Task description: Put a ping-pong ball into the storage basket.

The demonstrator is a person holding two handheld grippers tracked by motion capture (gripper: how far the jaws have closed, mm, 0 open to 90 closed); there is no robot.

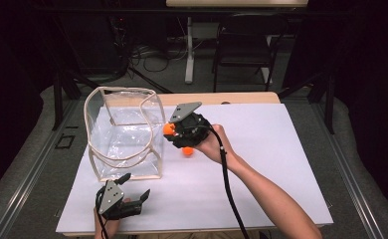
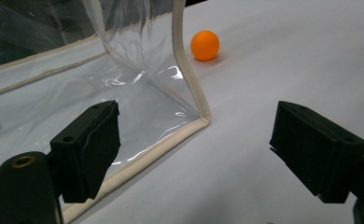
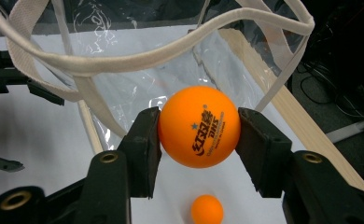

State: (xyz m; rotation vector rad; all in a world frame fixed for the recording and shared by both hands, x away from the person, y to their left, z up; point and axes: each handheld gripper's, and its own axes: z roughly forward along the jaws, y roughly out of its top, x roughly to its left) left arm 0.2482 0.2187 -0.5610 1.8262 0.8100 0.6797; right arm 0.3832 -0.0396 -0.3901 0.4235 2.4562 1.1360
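The right tongs (image 1: 171, 130) are clamped on a small orange plastic ping-pong ball (image 3: 199, 126), held above the white desk (image 1: 261, 164) just beside the rim of the clear plastic bag with cream fabric trim (image 1: 124, 130), which stands toward the desk's far left corner. A second orange ball (image 1: 187, 151) lies on the desk beneath them. The left tongs (image 1: 135, 188) gape wide and empty near the front left edge.

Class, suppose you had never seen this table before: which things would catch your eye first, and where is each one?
The held orange ball stands out first, pinched in the right gripper beside the clear bag. A second orange ball lies on the white table just below that gripper. Near the front edge, the left gripper rests with its jaws open toward the bag's corner.
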